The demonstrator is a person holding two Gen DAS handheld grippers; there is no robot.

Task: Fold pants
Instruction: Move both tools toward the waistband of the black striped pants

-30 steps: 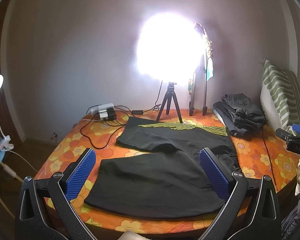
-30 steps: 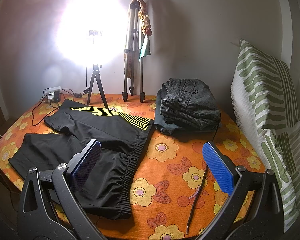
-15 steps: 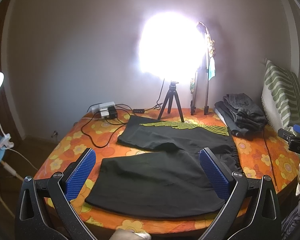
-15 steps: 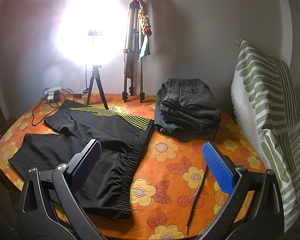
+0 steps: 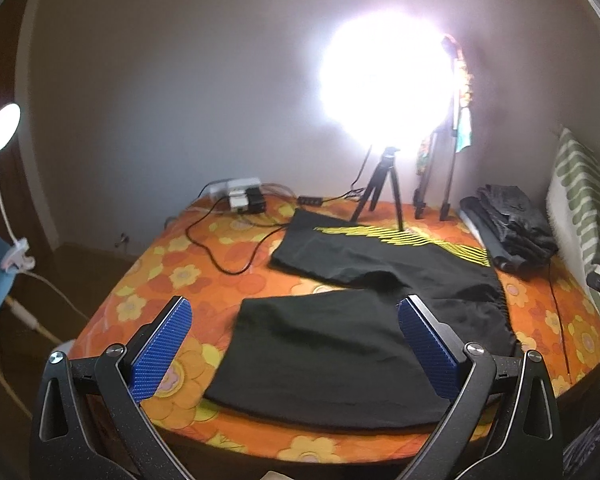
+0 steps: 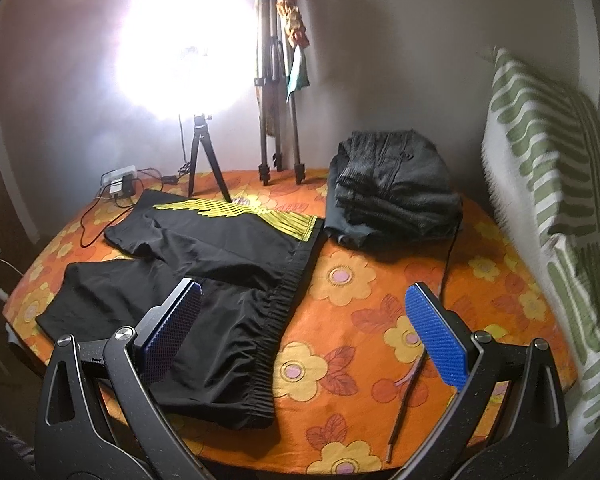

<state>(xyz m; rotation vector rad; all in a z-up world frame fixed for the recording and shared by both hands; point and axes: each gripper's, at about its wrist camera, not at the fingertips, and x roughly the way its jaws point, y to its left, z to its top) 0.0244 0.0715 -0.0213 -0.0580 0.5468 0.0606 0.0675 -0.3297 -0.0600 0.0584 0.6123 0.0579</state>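
The black pants (image 5: 352, 320) lie spread flat on the orange flowered bedspread (image 6: 360, 292), legs parted in a shallow V toward the left and the gathered waistband (image 6: 288, 300) toward the right, a yellow stripe panel (image 6: 236, 210) along the far leg. The left gripper (image 5: 294, 348) hovers with its blue pads wide apart and nothing between them, looking over the near leg; the right gripper (image 6: 304, 332) is likewise wide and empty, above the waistband's near end and bare bedspread. Folding looks not yet begun, so the risks are those of the first grasp. The cloth looks thin and slippery — a shallow pinch could catch one layer only, and the leg would then open or drag rather than lift as a whole. If the two grippers take hold at uneven points, the near leg would probably land skewed on the far one, leaving the hems out of line. A thin dark stick-like object (image 6: 404, 404), whose nature I cannot tell, lies on the bedspread under the right gripper and could be nipped by mistake. Behind the pants stand a small tripod (image 5: 380, 188) under a glaring lamp, a taller tripod (image 6: 278, 112) and cables (image 5: 220, 248) to a power strip — a wide sweep of fabric toward the wall might snag a cable or tip a stand. The folded grey pile (image 6: 392, 192) near the waistband also leaves little room on that side
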